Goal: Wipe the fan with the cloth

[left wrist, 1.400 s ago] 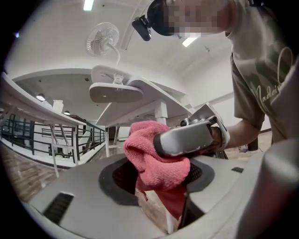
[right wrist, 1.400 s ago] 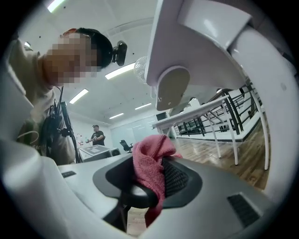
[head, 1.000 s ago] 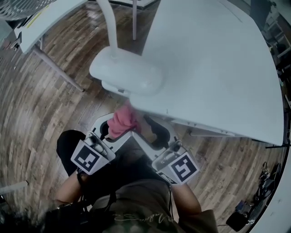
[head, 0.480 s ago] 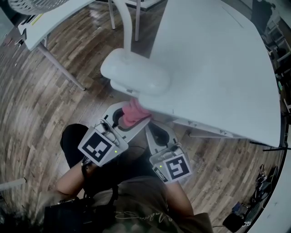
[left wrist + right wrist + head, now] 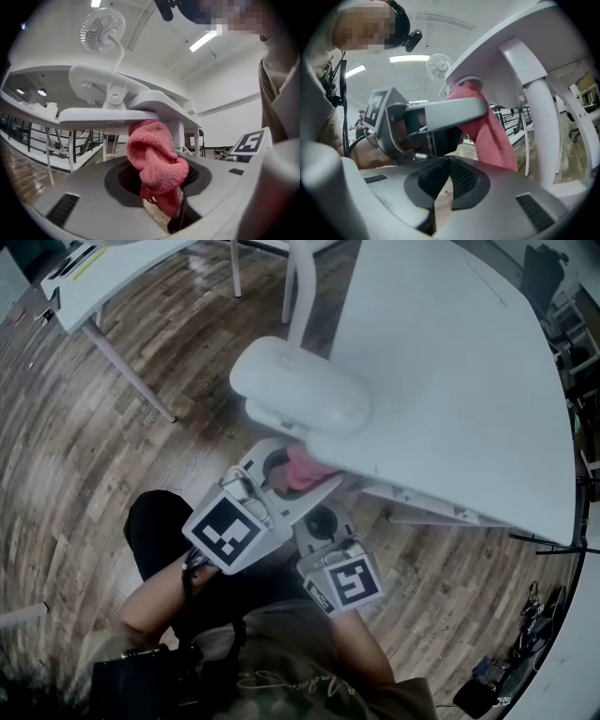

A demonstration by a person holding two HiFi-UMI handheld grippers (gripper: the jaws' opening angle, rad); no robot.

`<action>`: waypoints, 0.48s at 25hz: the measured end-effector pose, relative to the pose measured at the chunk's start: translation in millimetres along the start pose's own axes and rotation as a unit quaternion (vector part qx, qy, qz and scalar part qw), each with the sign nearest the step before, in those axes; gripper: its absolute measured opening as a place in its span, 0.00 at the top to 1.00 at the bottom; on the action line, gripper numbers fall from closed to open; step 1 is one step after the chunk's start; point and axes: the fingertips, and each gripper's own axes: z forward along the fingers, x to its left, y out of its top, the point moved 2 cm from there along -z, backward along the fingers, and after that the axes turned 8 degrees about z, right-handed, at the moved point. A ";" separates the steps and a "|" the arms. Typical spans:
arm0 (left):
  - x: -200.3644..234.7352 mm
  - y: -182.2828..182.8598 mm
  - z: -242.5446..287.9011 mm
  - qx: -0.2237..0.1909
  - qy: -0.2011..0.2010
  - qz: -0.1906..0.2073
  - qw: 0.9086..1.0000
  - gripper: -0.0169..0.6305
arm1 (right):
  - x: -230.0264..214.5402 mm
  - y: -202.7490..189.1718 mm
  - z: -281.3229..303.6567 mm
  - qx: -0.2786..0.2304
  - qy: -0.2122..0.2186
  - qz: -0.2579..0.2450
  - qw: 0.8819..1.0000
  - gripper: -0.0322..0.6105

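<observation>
The white fan's oval base (image 5: 300,386) stands on the wood floor beside the white table (image 5: 450,381); its round head (image 5: 102,30) shows high up in the left gripper view. My left gripper (image 5: 298,474) is shut on a bunched pink cloth (image 5: 304,468), which it holds just under the near edge of the fan base. Between the left jaws the cloth (image 5: 155,157) bulges upward. My right gripper (image 5: 323,518) sits lower and nearer to me, jaws shut with nothing in them. From the right gripper (image 5: 449,165) I see the cloth (image 5: 488,126) hanging beyond.
A second white table (image 5: 103,273) with thin legs stands at the upper left. The big table's thick leg (image 5: 538,112) rises close on the right in the right gripper view. Cables and dark gear (image 5: 525,652) lie on the floor at the lower right.
The left gripper has lifted the cloth up toward the fan base. The right gripper, open beside the cloth a second ago, has shut and dropped back below the left one.
</observation>
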 end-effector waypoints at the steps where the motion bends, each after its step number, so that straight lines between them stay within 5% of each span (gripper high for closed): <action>1: -2.9 4.5 2.4 -0.004 -0.004 0.010 1.000 0.69 | 1.5 -2.5 0.7 0.004 0.001 0.004 1.000 0.95; 7: -1.1 17.3 1.8 -0.026 0.008 0.019 0.999 0.69 | -1.6 3.9 2.8 -0.016 -0.012 0.009 1.000 0.95; 12: 13.5 17.3 -8.0 -0.036 0.026 -0.022 0.999 0.70 | -2.9 8.8 3.7 -0.023 -0.018 0.010 1.000 0.95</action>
